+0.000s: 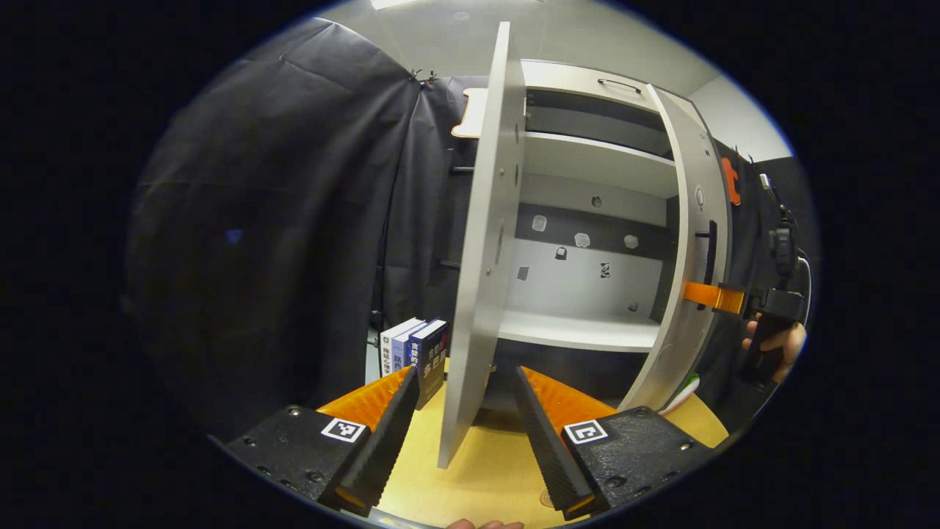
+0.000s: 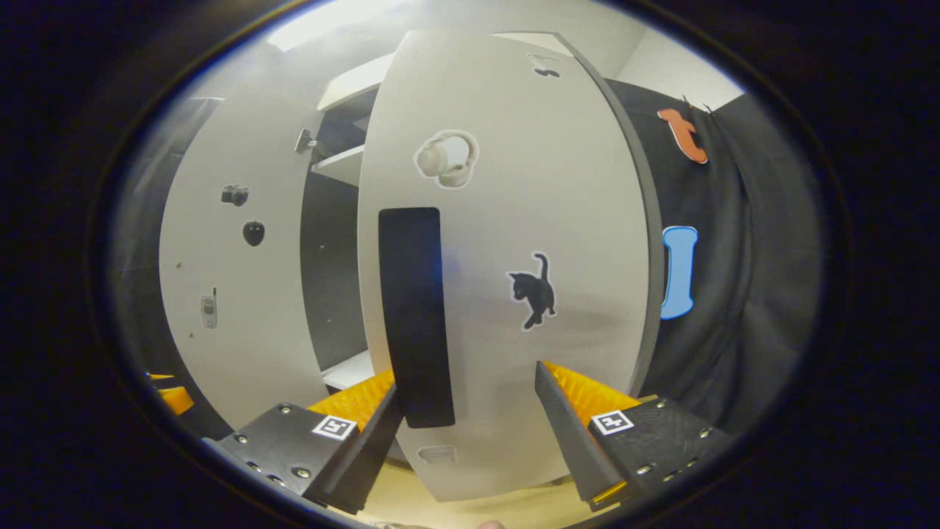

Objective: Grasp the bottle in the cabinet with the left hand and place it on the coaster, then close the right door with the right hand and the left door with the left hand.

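With shelves bare, door-closing is underway: right gripper (image 2: 470,411), jaws open, is facing the right door (image 2: 507,242) at frame centre, needing a push, while left gripper (image 1: 463,419), jaws open, is straddling the left door (image 1: 485,242) edge.

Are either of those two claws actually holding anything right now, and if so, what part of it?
Nothing is held. The left gripper is open, its fingers straddling the left door edge; the right gripper is open against the right door.

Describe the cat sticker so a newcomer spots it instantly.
Find the white cabinet, then its right door, facing the right gripper view. The cat sticker sits right of the door's dark handle strip, below the headphone sticker; it's the only black animal silhouette.
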